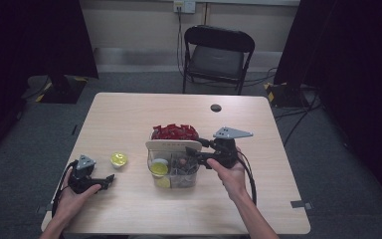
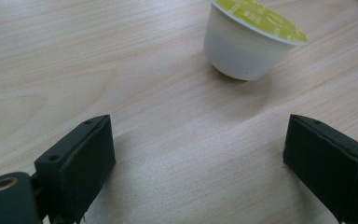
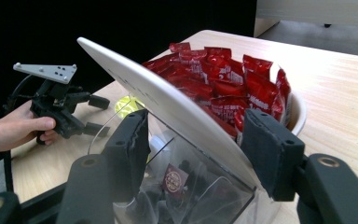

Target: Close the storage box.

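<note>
Black left gripper (image 1: 110,180), right gripper (image 1: 188,155); grey three-cornered plates, black cables, bare forearms.

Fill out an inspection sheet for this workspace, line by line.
Surface: light wood table, with a dark round spot near its far edge.
Job's things: clear organizer with a white divider panel; red packets fill its far section; yellow-lidded capsule upright on the table, apart.
Clutter: nothing seen.
Grippers: right gripper shut on the organizer, one jaw on each side of the divider panel; left gripper open, low over the table, short of the capsule.
Cables: black cable trails from the right gripper.
Surroundings: folding chair, dark curtains, grey floor.
</note>
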Motion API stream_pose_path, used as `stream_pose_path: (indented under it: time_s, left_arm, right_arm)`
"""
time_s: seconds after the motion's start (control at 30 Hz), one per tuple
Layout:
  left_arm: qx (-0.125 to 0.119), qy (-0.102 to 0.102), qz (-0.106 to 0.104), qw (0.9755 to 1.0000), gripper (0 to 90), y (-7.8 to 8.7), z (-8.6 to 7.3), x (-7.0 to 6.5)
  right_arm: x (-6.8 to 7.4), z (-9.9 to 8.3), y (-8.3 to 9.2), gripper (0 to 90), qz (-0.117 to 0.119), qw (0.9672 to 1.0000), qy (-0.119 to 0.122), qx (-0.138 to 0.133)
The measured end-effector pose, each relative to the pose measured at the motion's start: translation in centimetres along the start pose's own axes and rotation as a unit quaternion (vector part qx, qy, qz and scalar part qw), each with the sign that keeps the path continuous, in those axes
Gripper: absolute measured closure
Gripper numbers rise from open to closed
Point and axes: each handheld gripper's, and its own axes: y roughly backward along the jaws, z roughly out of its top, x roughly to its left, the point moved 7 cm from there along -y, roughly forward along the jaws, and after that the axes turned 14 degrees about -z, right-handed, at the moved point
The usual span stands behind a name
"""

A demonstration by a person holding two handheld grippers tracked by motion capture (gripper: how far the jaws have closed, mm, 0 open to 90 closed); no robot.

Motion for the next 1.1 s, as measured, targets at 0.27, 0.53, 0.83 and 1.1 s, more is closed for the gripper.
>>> stream_pose_path:
  time_s: [0.27,0.53,0.83,1.1]
  left_arm:
    - [0.000,0.000,0.000,1.0000,8.3,0.0,0.0,0.0]
    - [0.000,0.000,0.000,1.0000,8.3,0.0,0.0,0.0]
    - [0.000,0.000,0.000,1.0000,8.3,0.0,0.0,0.0]
    - [0.000,0.000,0.000,1.0000,8.3,0.0,0.0,0.0]
  right_arm:
    - [0.4,-0.5,0.1,40.4,0.009,0.9999,0.003,0.008]
    - [0.5,-0.9,0.4,34.1,0.002,0.9999,0.003,0.013]
    - [0.7,-1.7,0.4,25.3,-0.015,0.9997,0.012,0.017]
    - [0.9,-2.2,0.8,17.8,-0.020,0.9993,0.017,0.025]
